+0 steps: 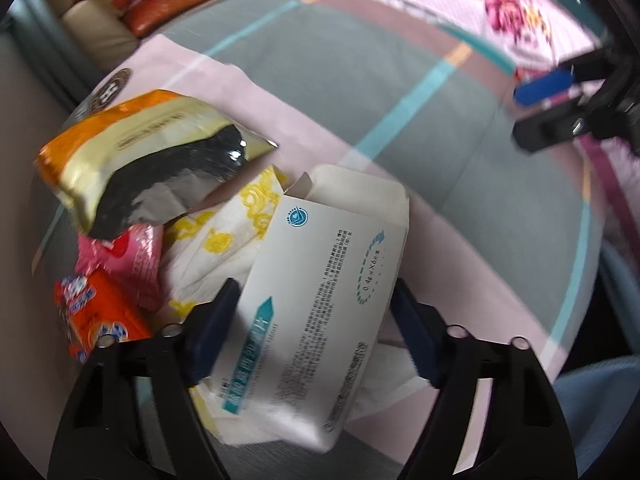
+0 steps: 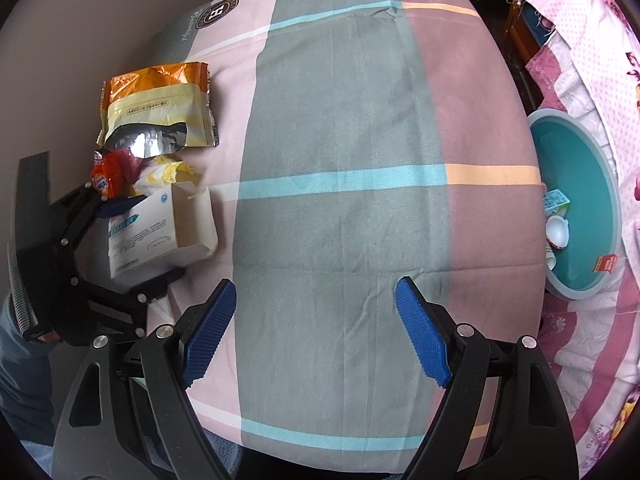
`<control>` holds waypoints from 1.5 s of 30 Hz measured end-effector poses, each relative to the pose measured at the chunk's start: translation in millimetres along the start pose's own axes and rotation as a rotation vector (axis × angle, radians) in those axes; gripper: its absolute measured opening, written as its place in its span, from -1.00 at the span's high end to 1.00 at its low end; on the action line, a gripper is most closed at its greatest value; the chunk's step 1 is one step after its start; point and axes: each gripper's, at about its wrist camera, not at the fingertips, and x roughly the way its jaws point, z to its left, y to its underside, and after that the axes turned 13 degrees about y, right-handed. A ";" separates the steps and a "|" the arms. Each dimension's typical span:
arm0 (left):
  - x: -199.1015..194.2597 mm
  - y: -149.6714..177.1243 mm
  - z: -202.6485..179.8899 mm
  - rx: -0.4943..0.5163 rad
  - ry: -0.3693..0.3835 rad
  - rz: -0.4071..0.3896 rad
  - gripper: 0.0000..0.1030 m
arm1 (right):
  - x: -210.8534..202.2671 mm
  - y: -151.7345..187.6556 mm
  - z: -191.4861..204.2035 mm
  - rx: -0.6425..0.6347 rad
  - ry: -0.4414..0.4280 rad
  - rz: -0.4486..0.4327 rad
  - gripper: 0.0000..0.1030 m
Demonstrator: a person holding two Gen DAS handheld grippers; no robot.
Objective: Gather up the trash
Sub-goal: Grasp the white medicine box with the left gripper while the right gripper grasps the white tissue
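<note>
left claw (image 1: 312, 312): clamped on white medicine box (image 1: 320, 292) | right claw (image 2: 316, 332): spread, nothing gripped, held over striped sheet (image 2: 340, 120)

a striped bedsheet (image 2: 340, 140) in daylight, floral quilt (image 2: 580, 60) beside it.

The bedsheet (image 2: 344, 184) bears a round "H" emblem (image 2: 219, 12).
</note>
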 end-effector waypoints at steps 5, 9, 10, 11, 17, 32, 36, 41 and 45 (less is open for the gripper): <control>-27.8 16.2 5.2 -0.134 0.025 -0.096 -0.39 | -1.2 -2.6 7.2 -0.013 -0.007 -0.003 -0.51; -52.7 44.1 20.7 -0.279 0.035 -0.163 -0.39 | -3.7 -3.8 20.1 -0.050 -0.008 -0.020 -0.51; -59.7 55.6 28.3 -0.324 0.042 -0.185 -0.39 | -3.9 -4.2 25.8 -0.064 -0.010 -0.022 -0.51; -65.2 65.4 30.8 -0.351 0.043 -0.199 -0.39 | -3.9 -4.6 30.2 -0.075 -0.011 -0.023 -0.51; -80.5 111.5 62.0 -0.511 0.027 -0.251 -0.39 | 2.7 -9.4 78.9 -0.183 -0.009 -0.023 -0.51; -90.9 165.8 95.7 -0.652 0.036 -0.306 -0.39 | 25.0 4.5 193.1 -0.464 -0.021 -0.072 -0.21; -88.6 164.5 95.6 -0.653 0.046 -0.312 -0.39 | 32.5 7.0 203.0 -0.491 0.003 -0.072 -0.18; -82.9 161.0 92.3 -0.638 0.033 -0.295 -0.39 | 35.7 14.4 218.1 -0.518 0.039 -0.084 -0.08; -80.5 159.1 87.5 -0.631 0.016 -0.265 -0.39 | 32.9 22.0 224.2 -0.561 0.089 -0.119 0.67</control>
